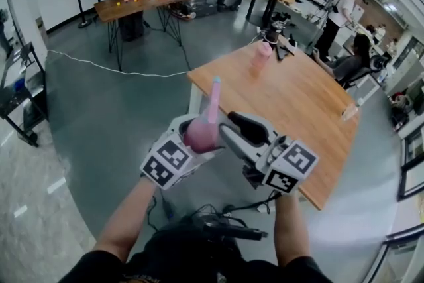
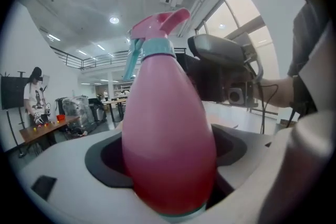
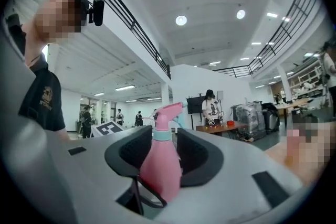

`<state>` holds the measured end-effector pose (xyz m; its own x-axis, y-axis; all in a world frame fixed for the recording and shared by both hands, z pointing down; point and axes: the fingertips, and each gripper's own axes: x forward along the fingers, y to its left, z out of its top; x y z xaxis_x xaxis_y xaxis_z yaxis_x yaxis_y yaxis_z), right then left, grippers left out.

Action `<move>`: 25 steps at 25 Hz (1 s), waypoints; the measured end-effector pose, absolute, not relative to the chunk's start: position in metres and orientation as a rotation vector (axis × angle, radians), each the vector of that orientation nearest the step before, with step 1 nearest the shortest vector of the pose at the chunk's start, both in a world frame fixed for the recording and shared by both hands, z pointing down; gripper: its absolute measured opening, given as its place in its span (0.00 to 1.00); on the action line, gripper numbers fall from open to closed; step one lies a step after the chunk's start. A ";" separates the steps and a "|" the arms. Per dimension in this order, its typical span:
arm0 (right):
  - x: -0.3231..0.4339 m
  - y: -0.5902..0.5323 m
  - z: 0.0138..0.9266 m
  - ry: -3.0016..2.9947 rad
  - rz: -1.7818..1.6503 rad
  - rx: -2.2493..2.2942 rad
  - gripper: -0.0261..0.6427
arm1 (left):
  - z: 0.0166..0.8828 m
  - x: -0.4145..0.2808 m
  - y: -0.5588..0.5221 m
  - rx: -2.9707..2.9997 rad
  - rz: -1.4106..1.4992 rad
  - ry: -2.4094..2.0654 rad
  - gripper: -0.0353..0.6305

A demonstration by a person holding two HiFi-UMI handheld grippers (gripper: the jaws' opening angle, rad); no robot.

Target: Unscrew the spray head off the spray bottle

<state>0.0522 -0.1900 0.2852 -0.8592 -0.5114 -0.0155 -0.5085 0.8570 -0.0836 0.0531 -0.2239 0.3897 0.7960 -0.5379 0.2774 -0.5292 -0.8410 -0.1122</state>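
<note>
One pink plastic spray bottle (image 2: 168, 139), clamped in my left gripper (image 1: 196, 137); my right gripper (image 3: 157, 152) stands open about its neck (image 3: 161, 136), where a shallow bite might slip.

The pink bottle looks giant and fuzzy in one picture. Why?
Left gripper view: the bottle is very close up in a wide-angle picture, so it swells and its bottom goes soft. Right gripper view: it shows smaller and sharper. Head view: it is tiny, and the picture bends at its edges.
</note>
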 end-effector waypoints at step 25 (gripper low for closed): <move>0.038 -0.191 0.293 3.037 -0.134 -0.874 0.23 | 0.395 0.059 -0.220 -2.841 -0.602 0.928 0.70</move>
<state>0.0375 -0.1908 0.2930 -0.8472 -0.5295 0.0436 -0.5313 0.8438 -0.0757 0.0592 -0.2200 0.3949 0.7374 -0.5842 0.3391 -0.5475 -0.8109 -0.2065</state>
